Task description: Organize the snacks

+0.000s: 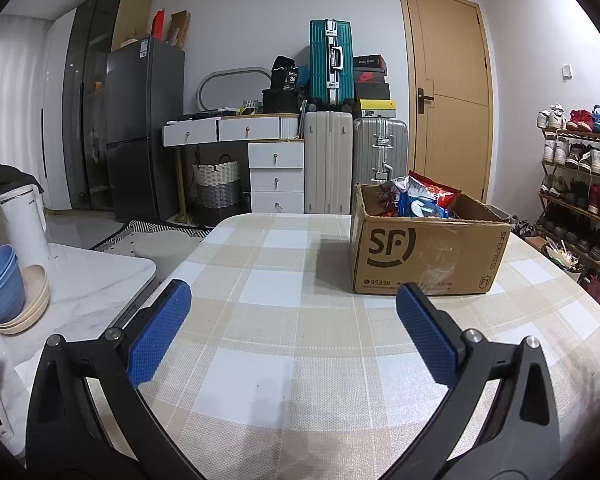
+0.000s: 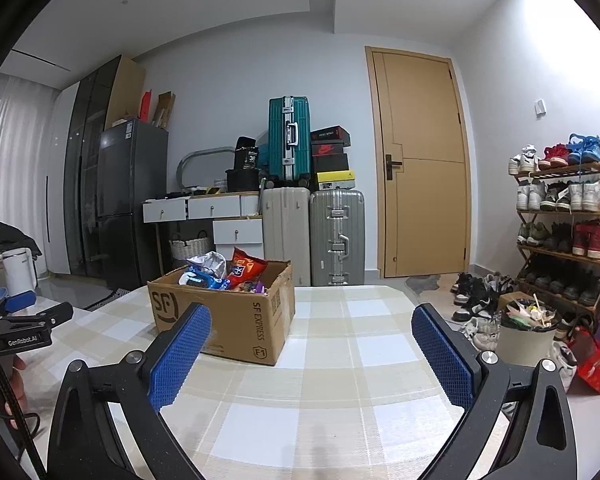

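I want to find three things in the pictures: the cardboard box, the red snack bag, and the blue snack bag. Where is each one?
cardboard box (image 1: 420, 256): left wrist view, on its printed front wall.
red snack bag (image 2: 247, 267): right wrist view, on the bag's upper face.
blue snack bag (image 1: 422, 206): left wrist view, on its middle.

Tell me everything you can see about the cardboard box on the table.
The cardboard box is brown corrugated card printed with a dark SF Express logo, its top open and flaps worn. It stands upright on the checked tablecloth, holding snack packets in red, blue and white that poke above the rim. Neither gripper touches it.
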The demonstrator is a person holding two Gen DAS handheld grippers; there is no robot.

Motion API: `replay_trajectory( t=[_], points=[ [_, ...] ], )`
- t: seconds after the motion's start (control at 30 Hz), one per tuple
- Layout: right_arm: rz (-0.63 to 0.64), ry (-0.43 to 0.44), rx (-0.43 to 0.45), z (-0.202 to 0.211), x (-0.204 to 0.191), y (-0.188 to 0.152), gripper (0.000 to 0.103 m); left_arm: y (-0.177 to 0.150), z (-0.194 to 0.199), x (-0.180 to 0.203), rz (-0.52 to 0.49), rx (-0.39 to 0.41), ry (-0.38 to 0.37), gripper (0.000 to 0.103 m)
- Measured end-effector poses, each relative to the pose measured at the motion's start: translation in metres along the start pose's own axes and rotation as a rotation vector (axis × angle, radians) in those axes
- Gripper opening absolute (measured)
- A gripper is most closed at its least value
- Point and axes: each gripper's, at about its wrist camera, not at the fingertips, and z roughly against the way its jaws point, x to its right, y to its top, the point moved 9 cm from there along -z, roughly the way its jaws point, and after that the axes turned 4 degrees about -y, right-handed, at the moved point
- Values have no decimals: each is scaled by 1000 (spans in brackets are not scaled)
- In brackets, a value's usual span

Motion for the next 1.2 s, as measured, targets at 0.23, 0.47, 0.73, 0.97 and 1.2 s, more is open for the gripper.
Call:
replay_trajectory(
  t=[0.23, 0.47, 0.73, 0.97, 1.2],
  points=[
    [4, 0, -3, -1, -1, -1, 102, 1, 1, -1, 2, 0, 0, 103],
    [3, 3, -5, -1, -1, -2, 102, 0, 1, -1, -1, 3, -6, 103],
    [3, -5, -9, -2, -1, -5, 102, -3, 1, -1, 2, 0, -2, 103],
    [4, -9, -12, -3, 0, -6, 102, -3, 3, -3, 2, 9, 2, 103],
    [5, -5, -14, -3, 0, -7, 102, -3, 5, -1, -4, 11, -6, 103]
  ],
)
